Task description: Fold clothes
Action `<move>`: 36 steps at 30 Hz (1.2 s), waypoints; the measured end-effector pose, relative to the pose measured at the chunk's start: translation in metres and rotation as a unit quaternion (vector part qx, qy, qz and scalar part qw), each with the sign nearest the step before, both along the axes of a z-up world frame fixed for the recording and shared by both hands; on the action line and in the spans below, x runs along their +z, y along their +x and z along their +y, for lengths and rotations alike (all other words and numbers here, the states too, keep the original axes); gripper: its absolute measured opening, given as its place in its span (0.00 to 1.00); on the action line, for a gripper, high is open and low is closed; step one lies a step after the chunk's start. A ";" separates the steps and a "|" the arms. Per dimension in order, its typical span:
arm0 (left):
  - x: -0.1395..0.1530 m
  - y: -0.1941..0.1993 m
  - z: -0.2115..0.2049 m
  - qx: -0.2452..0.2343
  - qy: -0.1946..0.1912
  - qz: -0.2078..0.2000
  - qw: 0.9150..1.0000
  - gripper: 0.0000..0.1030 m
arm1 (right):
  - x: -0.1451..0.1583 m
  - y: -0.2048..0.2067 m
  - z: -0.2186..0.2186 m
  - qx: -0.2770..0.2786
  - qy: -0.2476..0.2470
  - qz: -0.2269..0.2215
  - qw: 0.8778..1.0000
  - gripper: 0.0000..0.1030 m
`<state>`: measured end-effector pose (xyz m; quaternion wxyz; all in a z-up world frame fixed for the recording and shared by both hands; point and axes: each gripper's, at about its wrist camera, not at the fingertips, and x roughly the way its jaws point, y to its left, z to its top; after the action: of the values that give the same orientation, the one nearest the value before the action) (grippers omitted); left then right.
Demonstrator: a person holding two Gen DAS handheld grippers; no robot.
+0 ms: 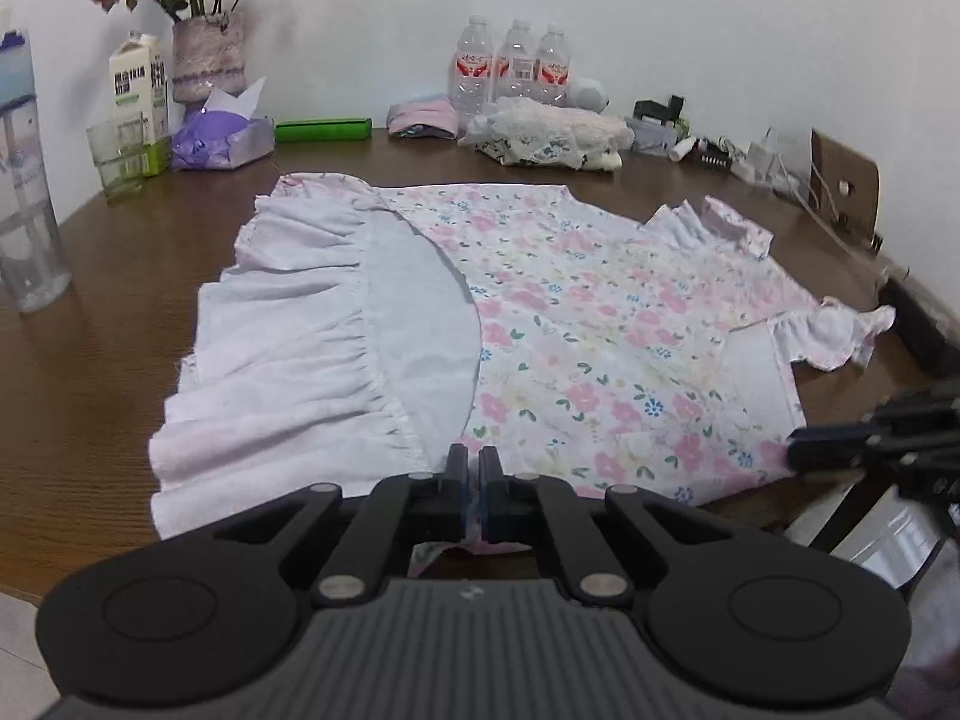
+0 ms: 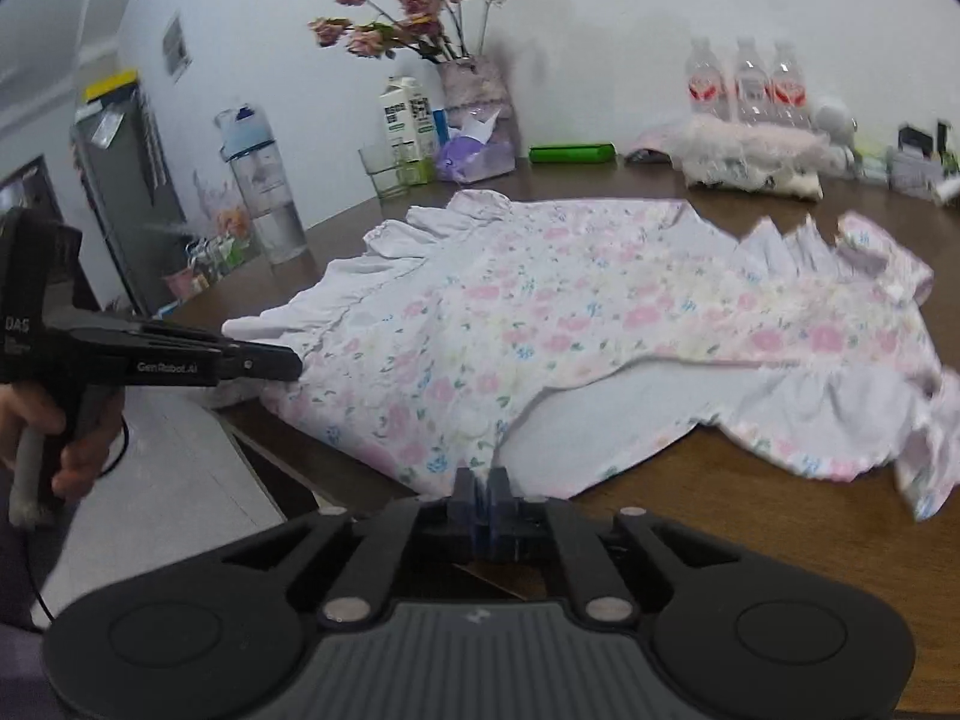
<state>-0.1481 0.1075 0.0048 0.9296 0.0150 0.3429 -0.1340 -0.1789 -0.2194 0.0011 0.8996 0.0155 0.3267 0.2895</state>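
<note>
A pink floral dress with a white ruffled hem lies spread on the brown table. My left gripper is shut on the dress's near edge, close to the ruffle seam. In the right wrist view it shows from the side, with a hand on its handle. My right gripper is shut on the near edge of the dress, where the cloth is raised and its white inside shows. Its dark fingers reach the cloth from the right in the left wrist view.
Along the wall stand a flower vase, a milk carton, a glass, a purple tissue box, a green box, three water bottles and a pile of clothes. A tall clear bottle is at far left.
</note>
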 end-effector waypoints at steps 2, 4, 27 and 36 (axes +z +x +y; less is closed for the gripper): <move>0.001 -0.001 0.001 -0.005 0.011 0.000 1.000 0.04 | 0.006 0.005 -0.001 -0.010 0.000 -0.011 1.000 0.12; 0.005 -0.002 0.000 -0.008 0.020 0.000 1.000 0.05 | 0.011 0.014 0.000 -0.024 0.000 -0.026 0.999 0.12; -0.005 0.010 -0.003 -0.032 -0.005 -0.004 0.999 0.33 | -0.003 0.006 0.014 -0.029 -0.082 -0.089 0.992 0.14; 0.026 -0.054 0.042 -0.103 -0.012 -0.103 0.989 0.65 | -0.008 -0.034 0.047 0.115 -0.085 -0.151 0.978 0.28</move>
<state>-0.2022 0.1496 0.0305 0.9414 0.0531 0.2402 -0.2306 -0.2131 -0.1722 -0.0067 0.8973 -0.1426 0.2105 0.3608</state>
